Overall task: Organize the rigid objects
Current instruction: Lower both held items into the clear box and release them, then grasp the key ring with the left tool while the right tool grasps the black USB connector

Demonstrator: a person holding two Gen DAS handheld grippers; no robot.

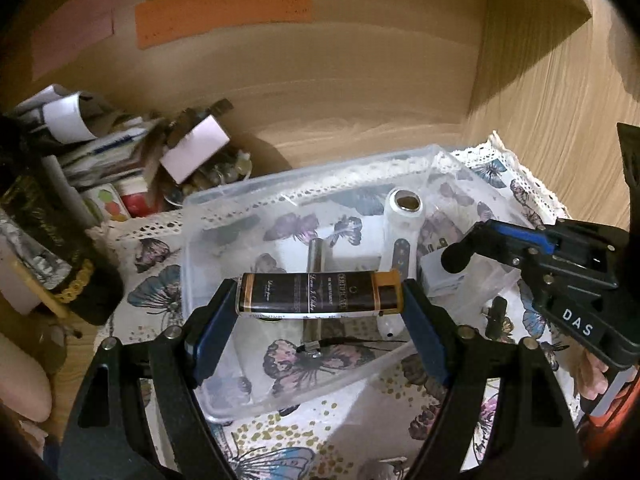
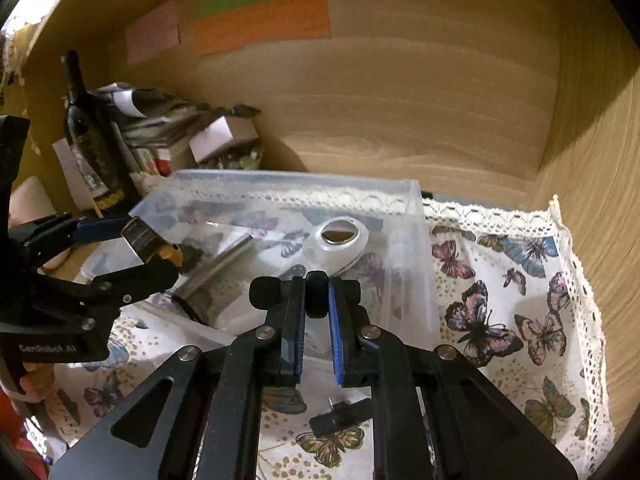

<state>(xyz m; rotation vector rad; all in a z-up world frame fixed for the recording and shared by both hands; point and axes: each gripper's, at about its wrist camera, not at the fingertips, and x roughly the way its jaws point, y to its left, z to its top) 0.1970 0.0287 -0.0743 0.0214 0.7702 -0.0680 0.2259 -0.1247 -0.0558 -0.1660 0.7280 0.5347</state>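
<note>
Left claw (image 1: 320,292) clamps the dark-brown-and-gold rectangular lighter (image 1: 320,293) end to end, over the near wall of the clear plastic bin (image 1: 192,240). Right claw (image 2: 317,296) grips a small black cylindrical piece (image 2: 317,294) at the same wall. Best move, I'd say: carry both past the wall, lower, release clear of the white round-headed gadget (image 1: 402,216) near the bin's far wall.

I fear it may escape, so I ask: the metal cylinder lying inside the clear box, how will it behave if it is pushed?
The metal cylinder looks round and smooth, so it would probably roll sideways. Its shiny surface may slip in a claw. It seems rigid, and the clear box walls should likely stop it.
</note>
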